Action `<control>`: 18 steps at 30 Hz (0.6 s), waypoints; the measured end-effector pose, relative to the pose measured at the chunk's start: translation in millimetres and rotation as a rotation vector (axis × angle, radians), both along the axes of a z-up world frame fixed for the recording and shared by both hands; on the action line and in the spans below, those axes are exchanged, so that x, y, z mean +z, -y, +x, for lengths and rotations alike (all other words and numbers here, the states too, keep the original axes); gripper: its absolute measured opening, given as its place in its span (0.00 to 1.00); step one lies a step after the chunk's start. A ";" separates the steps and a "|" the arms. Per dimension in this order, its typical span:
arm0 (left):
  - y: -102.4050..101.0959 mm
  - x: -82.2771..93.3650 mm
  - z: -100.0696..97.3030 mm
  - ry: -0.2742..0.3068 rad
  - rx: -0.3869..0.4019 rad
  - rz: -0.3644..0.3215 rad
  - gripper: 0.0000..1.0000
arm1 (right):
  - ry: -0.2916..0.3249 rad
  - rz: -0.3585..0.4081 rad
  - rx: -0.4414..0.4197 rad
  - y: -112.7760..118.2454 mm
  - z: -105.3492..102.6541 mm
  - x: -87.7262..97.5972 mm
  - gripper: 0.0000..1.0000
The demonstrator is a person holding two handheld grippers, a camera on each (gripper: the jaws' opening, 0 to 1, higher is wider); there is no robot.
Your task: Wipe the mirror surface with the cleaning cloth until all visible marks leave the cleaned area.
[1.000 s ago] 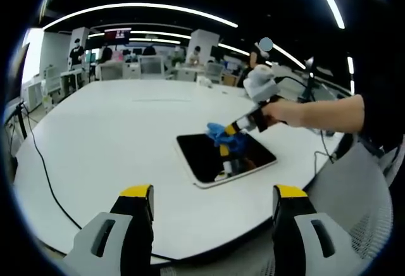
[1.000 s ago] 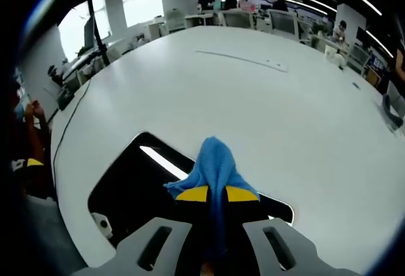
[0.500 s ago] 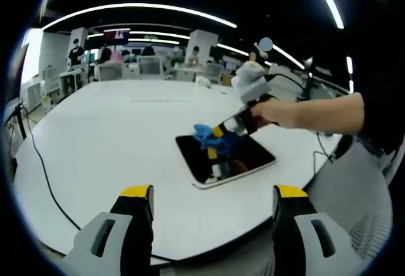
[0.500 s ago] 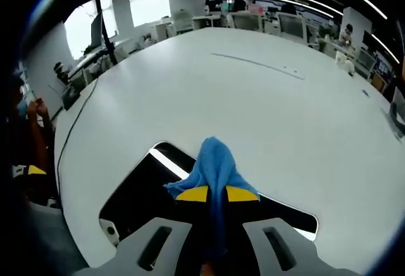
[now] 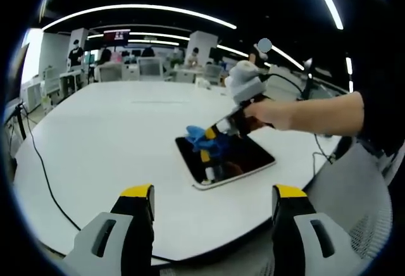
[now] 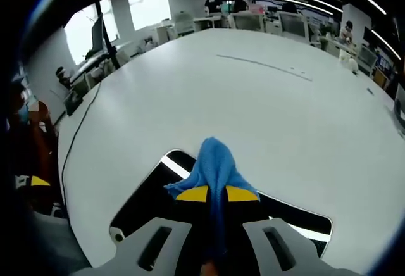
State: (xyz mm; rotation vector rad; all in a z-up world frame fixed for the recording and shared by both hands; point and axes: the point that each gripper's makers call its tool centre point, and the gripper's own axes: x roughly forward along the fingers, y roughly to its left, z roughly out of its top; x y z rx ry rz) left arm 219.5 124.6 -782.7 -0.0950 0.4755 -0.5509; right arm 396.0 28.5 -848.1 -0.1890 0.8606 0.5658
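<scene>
Mirror (image 5: 229, 160) lies flat on the big white table (image 5: 101, 137), a dark rounded rectangle with a pale border, reflecting ceiling light strips; in the right gripper view the mirror (image 6: 149, 194) sits right under the jaws, one rounded corner toward the upper left with a bright light streak near it. Right gripper (image 6: 216, 194) has its yellow-tipped jaws pinched narrow on the blue cleaning cloth (image 6: 214, 163), which bunches up out of the tips and hangs down between the grey fingers (image 6: 156, 243). From the left gripper view the right gripper (image 5: 213, 133) comes in from the right, held in a person's hand (image 5: 269, 112) with a bare forearm, tips angled down so the cleaning cloth (image 5: 201, 138) presses on the mirror near its far-left corner; gripper and cloth show reflected in the glass below. Left gripper (image 5: 207, 195) hovers well apart from the mirror at the near table edge, jaws spread wide, nothing between them. Black cable (image 5: 39, 162) trails across the left side of the table. Cannot tell any marks on the glass at this size. Office desks, chairs and a few people far behind the table, ceiling light strips overhead
</scene>
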 end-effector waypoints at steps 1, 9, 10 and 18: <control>-0.2 -0.3 0.3 -0.001 0.000 0.000 0.76 | 0.000 -0.001 0.005 -2.4 -0.2 0.0 0.03; -0.1 2.6 -2.5 0.006 0.004 -0.007 0.75 | -0.001 0.006 0.002 -9.2 0.1 -0.2 0.03; 0.0 2.6 -2.2 0.006 0.003 -0.008 0.75 | -0.002 0.007 0.002 -10.2 0.1 -0.1 0.03; 0.0 2.8 -2.1 0.008 0.005 -0.011 0.75 | -0.001 0.015 0.018 -27.0 -0.6 0.0 0.03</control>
